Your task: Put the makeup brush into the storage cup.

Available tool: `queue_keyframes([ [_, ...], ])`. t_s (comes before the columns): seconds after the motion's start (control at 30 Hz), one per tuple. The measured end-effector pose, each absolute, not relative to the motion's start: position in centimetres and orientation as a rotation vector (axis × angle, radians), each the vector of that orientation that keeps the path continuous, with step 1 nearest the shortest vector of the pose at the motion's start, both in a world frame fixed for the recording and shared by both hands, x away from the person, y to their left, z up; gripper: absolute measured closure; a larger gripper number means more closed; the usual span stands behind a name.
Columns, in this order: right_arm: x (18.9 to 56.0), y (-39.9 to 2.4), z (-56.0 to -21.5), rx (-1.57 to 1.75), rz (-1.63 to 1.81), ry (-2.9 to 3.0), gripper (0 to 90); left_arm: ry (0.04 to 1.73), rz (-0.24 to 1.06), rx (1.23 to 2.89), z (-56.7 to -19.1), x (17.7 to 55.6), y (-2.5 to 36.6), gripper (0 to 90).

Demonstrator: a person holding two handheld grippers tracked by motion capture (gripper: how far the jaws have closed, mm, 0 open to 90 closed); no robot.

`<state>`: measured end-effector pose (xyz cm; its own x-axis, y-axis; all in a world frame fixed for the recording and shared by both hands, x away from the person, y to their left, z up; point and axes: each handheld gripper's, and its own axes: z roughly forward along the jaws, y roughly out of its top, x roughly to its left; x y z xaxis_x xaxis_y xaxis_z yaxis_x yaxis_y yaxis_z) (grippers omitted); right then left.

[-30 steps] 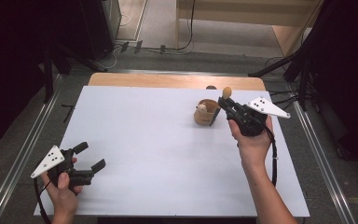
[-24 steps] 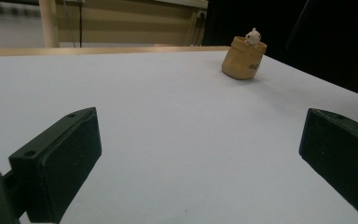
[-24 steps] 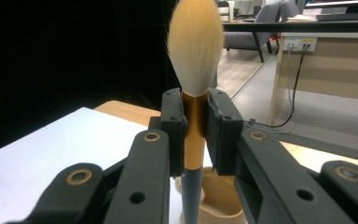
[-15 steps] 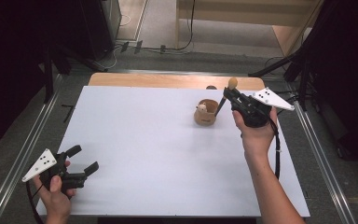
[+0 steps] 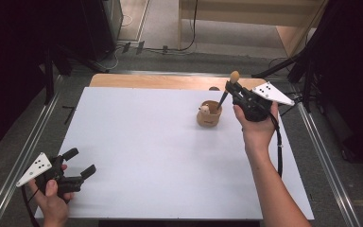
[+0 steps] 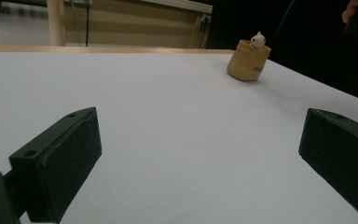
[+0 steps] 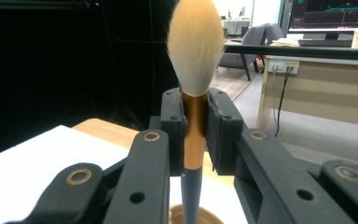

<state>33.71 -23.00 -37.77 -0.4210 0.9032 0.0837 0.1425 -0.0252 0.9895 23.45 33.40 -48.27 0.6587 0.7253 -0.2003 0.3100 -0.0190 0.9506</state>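
brush first: a makeup brush with a pale tuft, a gold ferrule and a dark handle, clamped by the right gripper, whose jaws close on the ferrule from both sides. it stands nearly upright with the bristles up, its handle end dipping into the tan cup near the far right of the white tabletop; gripping it high on the ferrule probably leaves the handle free to clear the rim. a small white figure pokes from the cup beside it. at the near left corner of the tabletop, the left gripper hangs low with jaws spread wide and nothing between them, likely kept well apart from the work.
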Motion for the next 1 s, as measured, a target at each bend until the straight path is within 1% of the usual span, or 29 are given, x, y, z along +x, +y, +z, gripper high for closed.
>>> queue_keyframes([
  [0.23, 34.6, -22.9, -38.5, 1.127, 1.482, 1.625, 80.4, 0.868, 0.404, 1.609, -48.3, 23.5, 33.4, 0.0],
  [1.0, 36.6, -22.0, -43.0, 1.217, 1.386, 1.728, 80.4, 0.868, 0.396, 1.615, -48.4, 23.5, 33.3, 0.0],
])
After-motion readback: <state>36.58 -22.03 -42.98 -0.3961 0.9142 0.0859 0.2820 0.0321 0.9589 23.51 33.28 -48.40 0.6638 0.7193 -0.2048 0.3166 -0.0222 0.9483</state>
